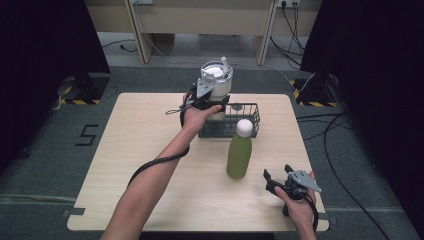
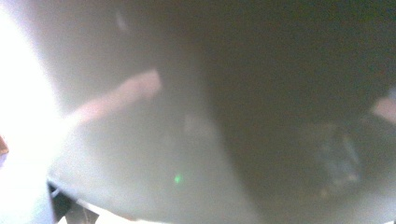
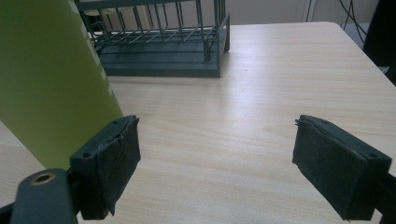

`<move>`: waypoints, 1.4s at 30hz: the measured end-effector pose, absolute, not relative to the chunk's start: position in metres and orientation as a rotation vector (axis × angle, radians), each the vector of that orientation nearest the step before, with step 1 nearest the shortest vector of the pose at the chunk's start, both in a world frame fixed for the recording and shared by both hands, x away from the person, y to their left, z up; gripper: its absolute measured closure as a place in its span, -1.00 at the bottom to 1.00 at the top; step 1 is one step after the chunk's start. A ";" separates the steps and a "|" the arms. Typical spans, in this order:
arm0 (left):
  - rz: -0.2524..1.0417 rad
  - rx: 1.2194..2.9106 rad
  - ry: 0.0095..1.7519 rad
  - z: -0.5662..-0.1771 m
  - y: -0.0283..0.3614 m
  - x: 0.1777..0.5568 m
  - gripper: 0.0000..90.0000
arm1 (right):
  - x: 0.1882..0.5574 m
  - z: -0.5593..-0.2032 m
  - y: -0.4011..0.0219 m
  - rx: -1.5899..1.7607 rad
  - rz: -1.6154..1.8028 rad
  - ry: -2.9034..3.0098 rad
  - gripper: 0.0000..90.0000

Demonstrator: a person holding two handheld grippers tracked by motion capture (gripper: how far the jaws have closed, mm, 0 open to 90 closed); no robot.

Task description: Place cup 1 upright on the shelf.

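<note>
High view: the left gripper (image 1: 212,100) is clamped on a clear tumbler (image 1: 217,80) with a white lid and straw, held upright above the far left end of the wire basket (image 1: 252,120). The work looks like loading drinks into that basket, so the sound move is to keep the tumbler vertical, centre it over the open compartment and lower it straight – no tilt, or its base may catch the rim wire. The green bottle (image 1: 239,155) stands on the table (image 1: 150,165) just in front of the basket, and the right gripper (image 1: 277,181) waits near it, at its right.

Left gripper view: the picture is a blur of pale grey – the tumbler (image 2: 140,140) pressed close to the lens – so the jaws cannot be made out here.

Right gripper view: the jaws stand apart with nothing between them, bare table (image 3: 233,121) ahead; the bottle (image 3: 51,84) sits beside the left pad, the basket (image 3: 163,60) beyond. It should stay clear until the tumbler is down.
</note>
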State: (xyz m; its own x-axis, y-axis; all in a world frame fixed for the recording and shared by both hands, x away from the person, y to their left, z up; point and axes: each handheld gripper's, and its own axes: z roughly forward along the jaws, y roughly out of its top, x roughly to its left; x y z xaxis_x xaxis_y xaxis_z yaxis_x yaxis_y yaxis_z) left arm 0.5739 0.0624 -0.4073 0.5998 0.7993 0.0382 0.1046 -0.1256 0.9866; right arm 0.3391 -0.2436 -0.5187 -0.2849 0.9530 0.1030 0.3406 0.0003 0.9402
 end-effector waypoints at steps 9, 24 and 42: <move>0.704 1.615 0.777 -0.414 0.061 0.573 -0.81 | 0.340 -0.519 -0.242 1.341 1.288 1.682 -0.67; 0.700 1.630 0.777 -0.426 0.058 0.573 -0.81 | 0.340 -0.519 -0.243 1.342 1.285 1.681 -0.67; 0.699 1.657 0.782 -0.434 0.054 0.574 -0.81 | 0.340 -0.519 -0.243 1.337 1.286 1.683 -0.67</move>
